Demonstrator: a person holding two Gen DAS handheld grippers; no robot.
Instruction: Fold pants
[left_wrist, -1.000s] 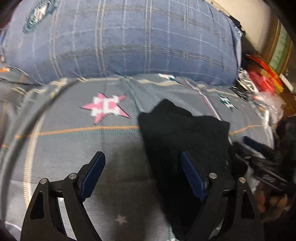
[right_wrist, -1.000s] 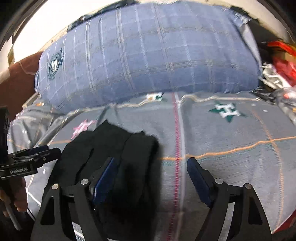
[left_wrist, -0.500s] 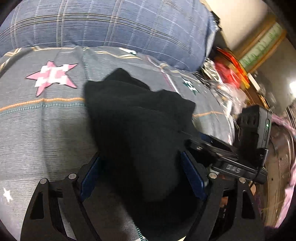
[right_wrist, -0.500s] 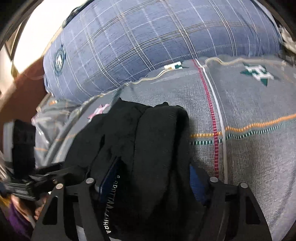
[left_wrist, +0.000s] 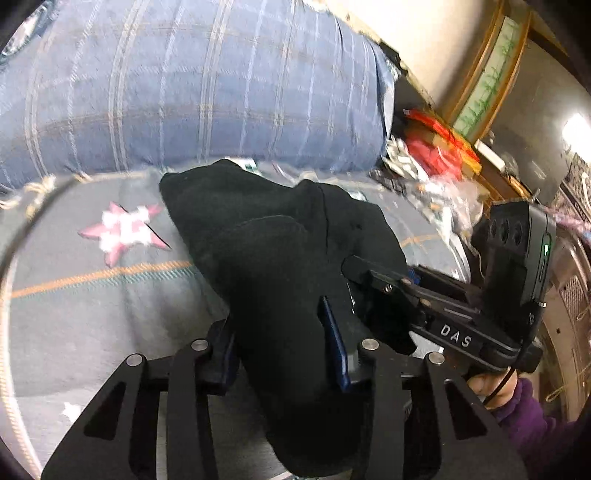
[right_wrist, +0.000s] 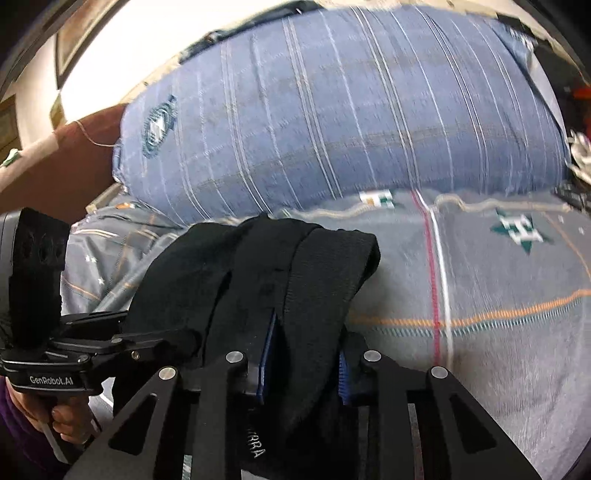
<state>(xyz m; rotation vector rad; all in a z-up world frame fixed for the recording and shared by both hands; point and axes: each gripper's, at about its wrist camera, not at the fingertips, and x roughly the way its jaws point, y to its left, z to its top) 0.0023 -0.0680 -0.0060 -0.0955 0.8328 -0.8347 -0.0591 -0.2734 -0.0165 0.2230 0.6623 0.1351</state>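
Observation:
The black pants (left_wrist: 266, 236) lie bunched in a folded bundle on the grey star-print bedsheet (left_wrist: 92, 295). My left gripper (left_wrist: 280, 332) straddles the bundle's near end, its jaws closing with both blue pads against the fabric. In the right wrist view the pants (right_wrist: 295, 258) show a waistband fold, and my right gripper (right_wrist: 304, 350) has its jaws closing on that fold, with cloth filling the gap. Each view shows the other gripper at the bundle's side: the right gripper (left_wrist: 369, 273) and the left gripper (right_wrist: 162, 339).
A big blue plaid pillow (left_wrist: 184, 92) lies across the far side of the bed, also as the pillow (right_wrist: 332, 110). Red packets and clutter (left_wrist: 436, 144) pile up beyond the bed's right edge. A hand in a purple sleeve (left_wrist: 491, 387) holds the right gripper's handle.
Both grippers came in from beside the pants to straddle the bundle, and their jaws narrowed from wide open onto the cloth. The bundle now looks bunched and raised.

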